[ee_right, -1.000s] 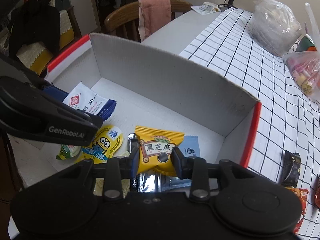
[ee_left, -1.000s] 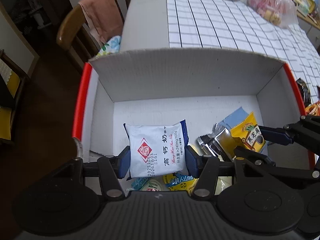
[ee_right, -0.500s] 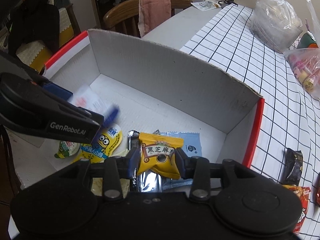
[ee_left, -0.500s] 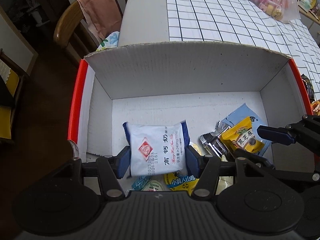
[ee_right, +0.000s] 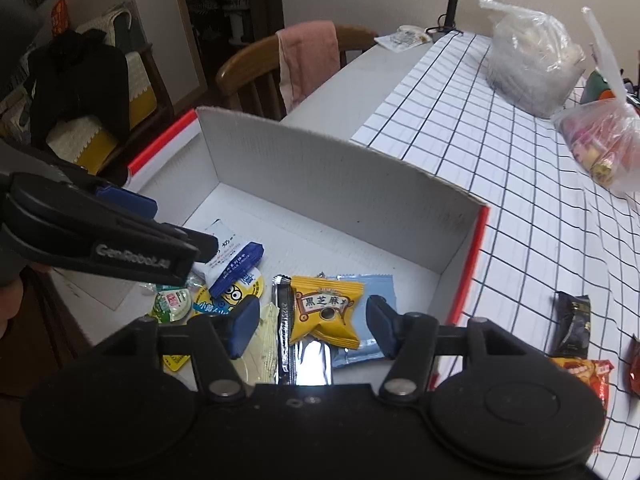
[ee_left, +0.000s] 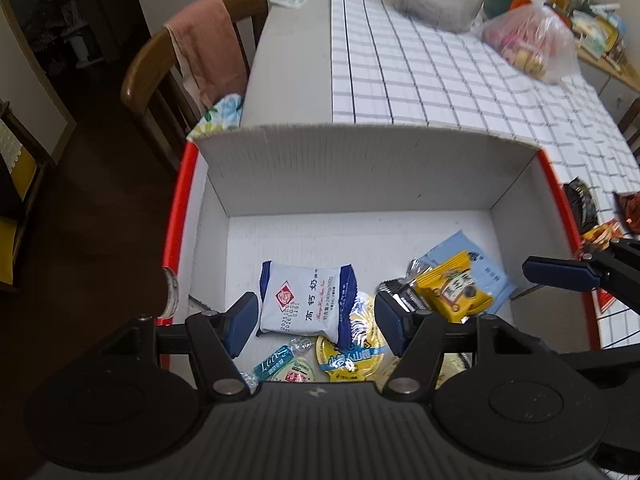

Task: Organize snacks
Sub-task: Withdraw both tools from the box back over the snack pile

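Observation:
A white cardboard box (ee_left: 360,172) with red outer sides holds several snacks. A white and blue biscuit packet (ee_left: 306,302) lies on the box floor below my left gripper (ee_left: 316,322); the jaws are opening and stand clear of it. A yellow sesame packet (ee_right: 326,310) rests on a light blue packet (ee_right: 376,286) and a silver-black one (ee_right: 286,336). My right gripper (ee_right: 314,330) hovers over the yellow packet, its jaws opening, its pads off the packet. A yellow round jelly cup (ee_left: 352,354) and small green sweets (ee_right: 172,304) lie near the front.
The box sits at the end of a table with a checked cloth (ee_right: 500,152). Loose snack packets (ee_right: 572,324) lie on the cloth right of the box. Plastic bags (ee_right: 532,64) stand further back. A wooden chair (ee_left: 168,68) with a pink towel is at the left.
Both grippers let go: the white and blue packet and the yellow packet dropped into the box. Both grippers opened wider and rose a little.

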A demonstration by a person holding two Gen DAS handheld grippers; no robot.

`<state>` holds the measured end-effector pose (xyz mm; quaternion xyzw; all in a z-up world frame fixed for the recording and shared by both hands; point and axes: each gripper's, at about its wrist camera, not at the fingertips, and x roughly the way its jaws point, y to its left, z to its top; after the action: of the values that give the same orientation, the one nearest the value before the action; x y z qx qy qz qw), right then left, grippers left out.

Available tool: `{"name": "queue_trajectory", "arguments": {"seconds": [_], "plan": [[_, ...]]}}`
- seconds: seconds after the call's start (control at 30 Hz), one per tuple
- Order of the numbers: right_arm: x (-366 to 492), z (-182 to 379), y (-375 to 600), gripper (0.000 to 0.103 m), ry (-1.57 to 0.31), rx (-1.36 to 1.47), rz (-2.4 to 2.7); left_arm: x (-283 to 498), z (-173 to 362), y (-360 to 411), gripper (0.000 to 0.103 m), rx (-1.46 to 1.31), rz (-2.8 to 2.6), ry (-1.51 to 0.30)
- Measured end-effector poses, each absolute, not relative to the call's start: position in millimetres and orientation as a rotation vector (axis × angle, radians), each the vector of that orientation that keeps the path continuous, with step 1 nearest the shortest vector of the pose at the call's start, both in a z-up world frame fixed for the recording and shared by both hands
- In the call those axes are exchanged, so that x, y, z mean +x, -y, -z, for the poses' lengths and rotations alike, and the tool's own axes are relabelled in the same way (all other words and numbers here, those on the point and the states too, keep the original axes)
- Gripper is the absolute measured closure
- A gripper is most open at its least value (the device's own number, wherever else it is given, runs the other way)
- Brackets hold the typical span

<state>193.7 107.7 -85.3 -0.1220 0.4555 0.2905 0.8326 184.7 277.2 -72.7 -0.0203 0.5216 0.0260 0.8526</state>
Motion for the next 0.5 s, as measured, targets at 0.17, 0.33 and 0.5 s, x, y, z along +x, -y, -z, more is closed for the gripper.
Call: {"name": "queue_trajectory", "arguments": {"seconds": [0.17, 0.33, 0.5], "plan": [[184.6, 68.7, -92.7, 0.033, -0.928, -0.215, -0.614, 169.5, 54.7, -274.9, 0.039, -0.06, -0.045, -1.029], [173.9, 50.3, -76.9, 0.028, -0.883, -0.183, -0.615, 153.2, 35.6, -266.7, 0.036, -0.077, -0.017, -0.958], [162.4, 30.7, -55.8, 0.018, -0.826, -0.145, -0.626, 139.1, 19.5, -252.1, 0.034, -0.078, 0.011, -0.896]]}}
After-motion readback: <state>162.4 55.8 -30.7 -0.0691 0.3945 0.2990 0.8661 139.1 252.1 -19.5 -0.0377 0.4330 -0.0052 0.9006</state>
